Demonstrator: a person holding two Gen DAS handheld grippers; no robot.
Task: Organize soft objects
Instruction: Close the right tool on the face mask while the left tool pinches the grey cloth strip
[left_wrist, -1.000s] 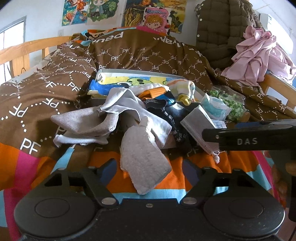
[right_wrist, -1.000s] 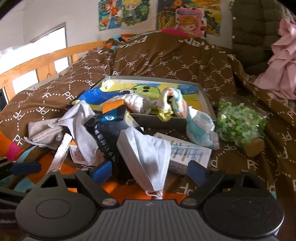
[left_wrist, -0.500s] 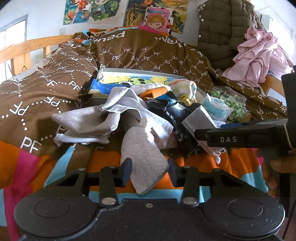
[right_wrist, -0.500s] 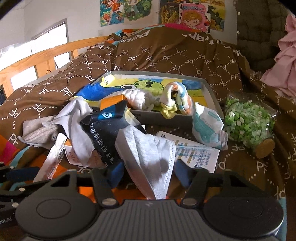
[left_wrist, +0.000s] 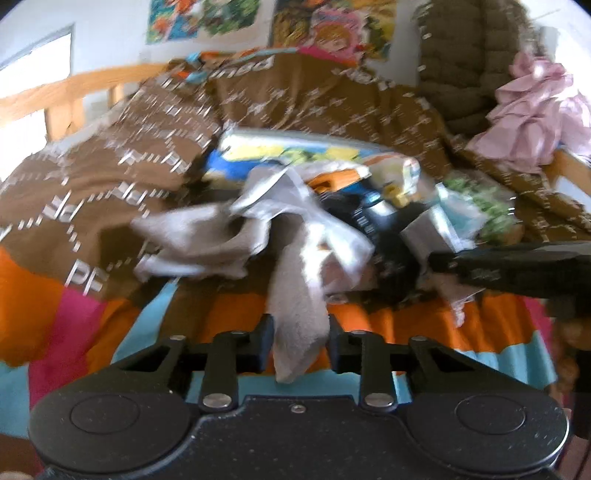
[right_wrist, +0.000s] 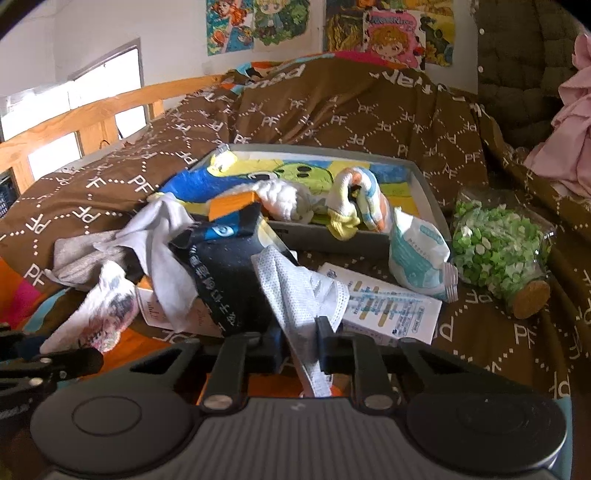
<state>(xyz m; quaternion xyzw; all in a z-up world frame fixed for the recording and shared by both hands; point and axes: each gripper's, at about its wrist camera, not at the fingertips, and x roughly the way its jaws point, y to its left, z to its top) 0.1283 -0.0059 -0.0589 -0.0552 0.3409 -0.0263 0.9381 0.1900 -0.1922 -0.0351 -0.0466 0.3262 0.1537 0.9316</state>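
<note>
Pinching from both sides, my left gripper (left_wrist: 300, 343) has just been closing its 2 fingers on the lower end of a grey sock (left_wrist: 297, 306), and the pads now press the cloth between them. That sock runs up toward 12 o'clock into the heap of soft things on the bedspread (left_wrist: 92, 192); this view is blurred, so finer detail is lost. My right gripper (right_wrist: 300, 345) has likewise just been closing, and its 2 fingers are clamped on a white face mask (right_wrist: 295, 295) whose free end droops toward 6 o'clock between them. At 11 o'clock from the mask lies a black sock (right_wrist: 225, 273), touching it. A grey tray (right_wrist: 430, 195) sits at 12 o'clock with a striped sock (right_wrist: 364, 199) draped over its front wall. A jar of green bits (right_wrist: 498, 247) lies tipped at 2 o'clock, beside a small packet (right_wrist: 417, 254).
</note>
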